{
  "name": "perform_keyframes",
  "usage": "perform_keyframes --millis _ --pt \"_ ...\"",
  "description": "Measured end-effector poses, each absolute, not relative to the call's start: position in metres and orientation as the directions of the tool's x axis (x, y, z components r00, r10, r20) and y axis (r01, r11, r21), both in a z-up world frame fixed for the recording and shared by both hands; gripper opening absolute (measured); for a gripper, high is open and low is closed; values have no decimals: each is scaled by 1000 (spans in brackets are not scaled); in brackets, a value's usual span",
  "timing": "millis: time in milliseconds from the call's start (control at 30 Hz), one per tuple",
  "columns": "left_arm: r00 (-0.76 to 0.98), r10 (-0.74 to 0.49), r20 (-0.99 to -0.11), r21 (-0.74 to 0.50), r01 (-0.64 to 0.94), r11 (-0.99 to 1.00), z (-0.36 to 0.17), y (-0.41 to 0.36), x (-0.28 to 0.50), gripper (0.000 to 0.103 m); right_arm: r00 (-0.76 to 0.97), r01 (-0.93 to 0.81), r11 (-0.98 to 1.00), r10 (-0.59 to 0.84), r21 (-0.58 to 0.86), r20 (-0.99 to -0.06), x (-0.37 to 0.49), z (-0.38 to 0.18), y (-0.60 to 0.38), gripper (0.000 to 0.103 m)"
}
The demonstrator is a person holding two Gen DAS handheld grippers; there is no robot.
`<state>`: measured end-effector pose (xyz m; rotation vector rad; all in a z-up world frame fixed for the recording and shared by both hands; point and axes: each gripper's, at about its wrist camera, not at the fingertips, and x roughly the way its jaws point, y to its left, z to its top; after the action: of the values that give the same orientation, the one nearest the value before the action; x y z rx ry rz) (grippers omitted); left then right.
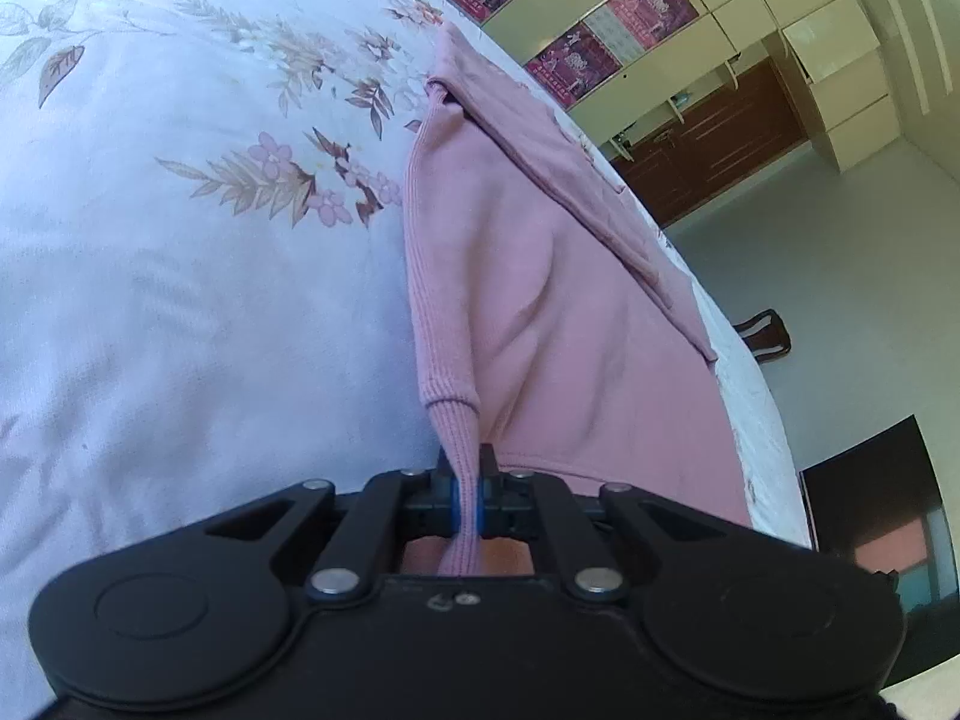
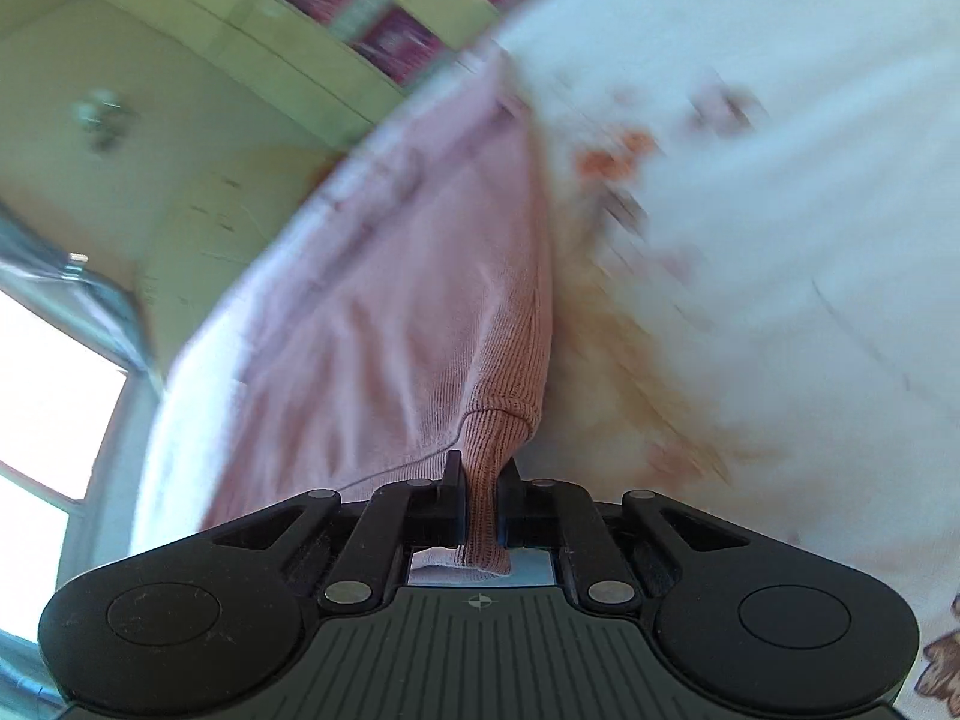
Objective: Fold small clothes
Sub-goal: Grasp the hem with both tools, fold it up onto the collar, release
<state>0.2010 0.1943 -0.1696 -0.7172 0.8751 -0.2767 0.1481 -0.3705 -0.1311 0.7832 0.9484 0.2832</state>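
Observation:
A small pink garment (image 1: 540, 276) with a ribbed hem lies on a white floral bedspread (image 1: 180, 276). My left gripper (image 1: 467, 468) is shut on the ribbed hem at one corner, the cloth pinched between its fingers. In the right wrist view, which is motion-blurred, the same pink garment (image 2: 408, 300) stretches away from me. My right gripper (image 2: 482, 474) is shut on its ribbed hem at the other corner. The garment hangs taut from both grips and runs toward the bed's far edge.
The floral bedspread (image 2: 750, 240) covers the bed. Beyond its edge are a grey floor (image 1: 840, 228), cream cabinets with pink posters (image 1: 600, 54), a dark wooden counter (image 1: 720, 138) and a dark chair (image 1: 768, 336). A bright window (image 2: 48, 420) is at the left in the right wrist view.

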Motion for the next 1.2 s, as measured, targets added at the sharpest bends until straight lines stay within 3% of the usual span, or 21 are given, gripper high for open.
perform_keyframes --millis 300,533,700,900,933,967,1000,1033,1067,1133,1200 --pt "741 -519 -426 -765 11 644 -112 204 253 3 740 8 634 516 773 -431 183 -58 -373 8" --pt "767 -482 -423 -748 5 663 -80 200 394 3 773 -12 640 493 768 -399 320 -14 -360 8" --pt "743 -465 -481 -714 -23 700 -86 197 501 3 754 38 619 497 784 -428 443 -29 -359 8" --pt "675 -448 -587 -640 -48 767 -134 185 599 4 663 141 677 477 722 -577 558 -87 -361 8" --pt "678 -456 -576 -650 -42 759 -142 186 608 7 656 143 677 482 722 -581 569 -98 -361 9" --pt "692 -449 -565 -656 -47 753 -145 188 611 21 653 140 667 494 732 -575 578 -109 -363 9" --pt "719 -433 -544 -666 -56 744 -145 192 611 31 652 142 658 500 740 -570 585 -117 -365 12" --pt "755 -411 -510 -672 -52 739 -143 196 607 52 661 150 654 491 742 -567 586 -125 -370 27" --pt "786 -385 -483 -663 -42 747 -139 199 601 71 691 140 656 472 742 -548 584 -125 -373 53" --pt "804 -364 -471 -614 -2 789 -132 202 594 74 763 108 707 391 699 -514 573 -117 -378 76" --pt "763 -388 -517 -559 43 828 -133 199 600 66 771 62 733 396 678 -499 570 -113 -381 76"
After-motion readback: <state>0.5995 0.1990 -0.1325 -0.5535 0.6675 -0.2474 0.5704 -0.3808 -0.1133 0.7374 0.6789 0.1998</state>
